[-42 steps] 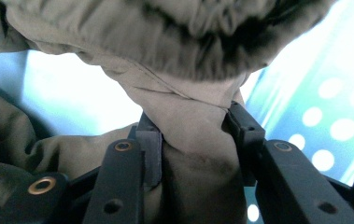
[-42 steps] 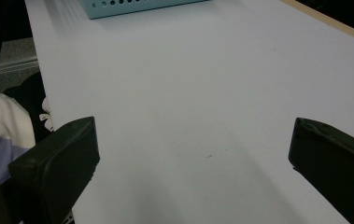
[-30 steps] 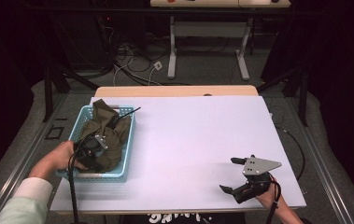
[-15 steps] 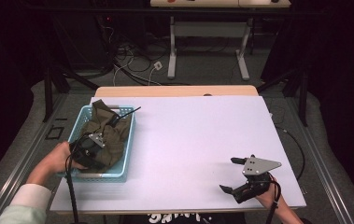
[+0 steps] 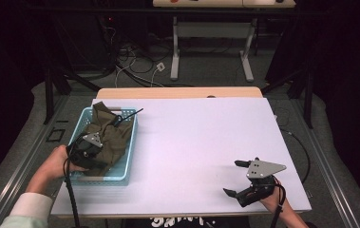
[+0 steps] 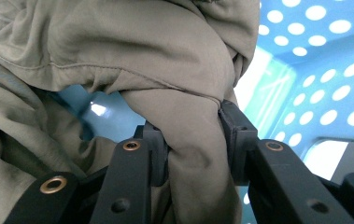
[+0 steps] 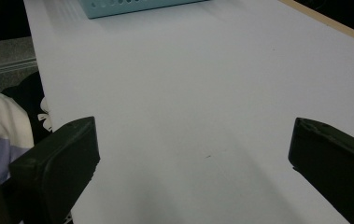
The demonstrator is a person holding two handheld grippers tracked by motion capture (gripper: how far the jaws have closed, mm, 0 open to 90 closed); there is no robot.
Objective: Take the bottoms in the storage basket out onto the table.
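An olive-green garment [image 5: 108, 135] lies bunched in a light blue perforated basket [image 5: 124, 166] at the table's left side. My left gripper [image 5: 86, 151] is down in the basket at its near end, shut on a fold of the garment [image 6: 191, 140]; both pads [image 6: 233, 135] press the cloth. My right gripper [image 5: 237, 179] rests near the table's front right edge, open, with bare white tabletop between its jaws [image 7: 188, 154].
The white table [image 5: 201, 142] stretches between the basket and the right gripper. The basket's side [image 7: 137, 5] shows far off in the right gripper view. Cables and desk legs [image 5: 175, 52] lie on the floor beyond the far edge.
The left hand and gripper shifted slightly within the basket, still gripping the garment. The right gripper has stayed where it was.
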